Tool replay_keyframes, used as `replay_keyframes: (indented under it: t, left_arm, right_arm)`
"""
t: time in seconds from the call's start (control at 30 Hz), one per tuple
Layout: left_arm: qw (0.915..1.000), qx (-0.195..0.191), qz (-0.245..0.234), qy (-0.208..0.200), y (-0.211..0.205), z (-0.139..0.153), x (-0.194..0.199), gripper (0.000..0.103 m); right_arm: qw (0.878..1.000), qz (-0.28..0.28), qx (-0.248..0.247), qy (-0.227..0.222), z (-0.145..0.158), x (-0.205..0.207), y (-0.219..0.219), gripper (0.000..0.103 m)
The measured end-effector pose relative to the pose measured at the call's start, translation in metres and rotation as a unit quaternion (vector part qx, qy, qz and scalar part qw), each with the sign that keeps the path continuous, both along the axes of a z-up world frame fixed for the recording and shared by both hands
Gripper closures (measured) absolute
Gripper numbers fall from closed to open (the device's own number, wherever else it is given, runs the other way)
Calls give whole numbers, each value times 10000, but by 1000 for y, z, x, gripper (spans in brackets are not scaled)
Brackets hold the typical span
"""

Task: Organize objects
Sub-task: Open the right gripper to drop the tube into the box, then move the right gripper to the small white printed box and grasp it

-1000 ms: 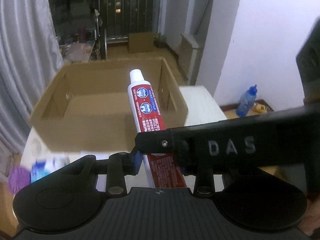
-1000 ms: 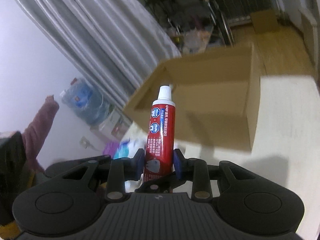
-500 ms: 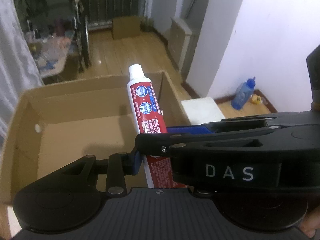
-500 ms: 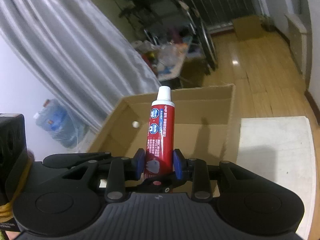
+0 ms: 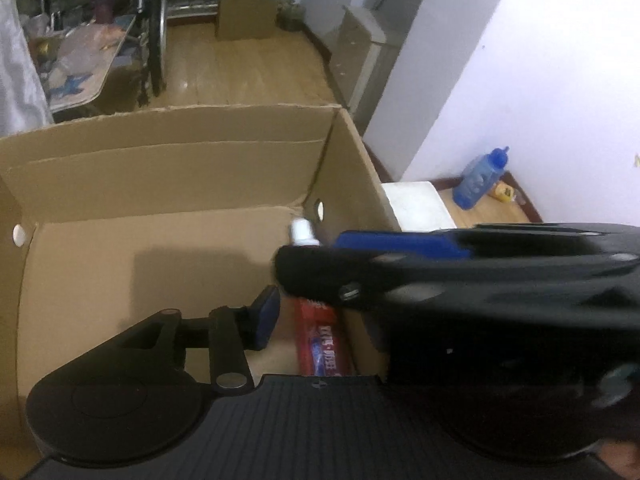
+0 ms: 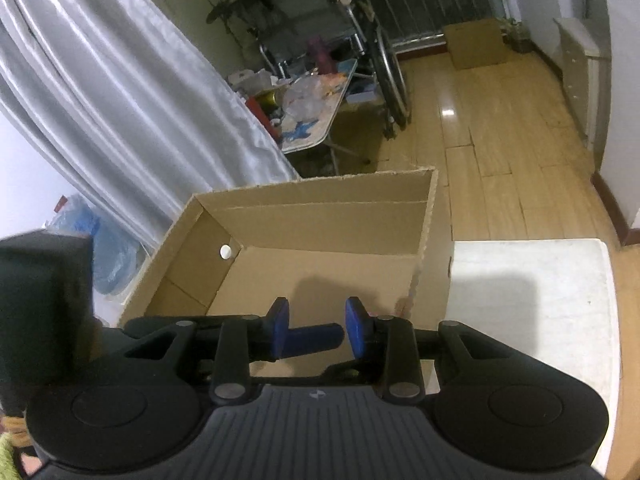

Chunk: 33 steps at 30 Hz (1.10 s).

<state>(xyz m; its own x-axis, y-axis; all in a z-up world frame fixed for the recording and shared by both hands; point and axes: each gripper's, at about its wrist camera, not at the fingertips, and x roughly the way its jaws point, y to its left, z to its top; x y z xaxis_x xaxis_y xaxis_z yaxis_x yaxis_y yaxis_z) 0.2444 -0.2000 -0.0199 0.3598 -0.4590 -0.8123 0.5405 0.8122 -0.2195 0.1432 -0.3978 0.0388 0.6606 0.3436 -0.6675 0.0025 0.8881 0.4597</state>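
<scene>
A red toothpaste tube (image 5: 320, 344) with a white cap lies on the floor of the open cardboard box (image 5: 160, 168), against its right wall. My left gripper (image 5: 320, 316) hangs just above the tube, its jaws opening. Its left pad (image 5: 266, 316) is clear of the tube. Its right finger is hidden behind the right gripper's black finger (image 5: 360, 276), which crosses in front. In the right wrist view my right gripper (image 6: 318, 320) hovers over the box (image 6: 320, 220). Its pads keep a narrow gap with no tube in it, only a blue bar low down.
The box stands on a white tabletop (image 6: 520, 280). A grey curtain (image 6: 120, 120) hangs on the left, with a blue water jug (image 6: 80, 232) below it. Beyond the box are a cluttered folding table (image 6: 320, 96) and wood floor. A blue bottle (image 5: 480, 180) lies by the wall.
Both grippers came forward and down over the box. The tube, held upright by both a moment ago, now lies inside the box. The left jaws have widened.
</scene>
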Motion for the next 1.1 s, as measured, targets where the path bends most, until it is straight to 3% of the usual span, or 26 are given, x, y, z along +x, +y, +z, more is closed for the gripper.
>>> replay_keyframes:
  t: [0.23,0.4,0.47,0.6,0.63,0.7,0.77,0.93,1.1]
  left_arm:
    - [9988,-75,258,-405,22,33,-28,39]
    - [9958,-419,472,-658,52,65,-65,16]
    - [9932,-621,588,-789,68,77,-87,7]
    - [9879,-924,751,-993,99,95,-132,0]
    - [9868,-943,824,-1022,106,96,-143,0]
    - [9846,-935,1083,-1003,120,91,-163,0]
    - [9835,-888,1292,-903,131,79,-182,0]
    - [9794,-673,1807,-604,149,38,-217,0]
    - [9779,-602,1975,-344,159,16,-232,0]
  right_arm:
    - [9989,-185,117,-416,33,-35,-17,69]
    - [9970,-231,289,-683,54,-73,-26,66]
    - [9959,-266,275,-824,61,-92,-28,48]
    - [9941,-146,51,-1076,69,-133,-26,39]
    - [9941,-94,15,-1084,69,-141,-25,30]
    - [9940,-20,-165,-1079,68,-158,-22,21]
    - [9934,125,-539,-1001,64,-170,-13,3]
    - [9837,839,-1485,-569,43,-183,30,0]
    - [9623,1383,-2309,-388,34,-184,79,0]
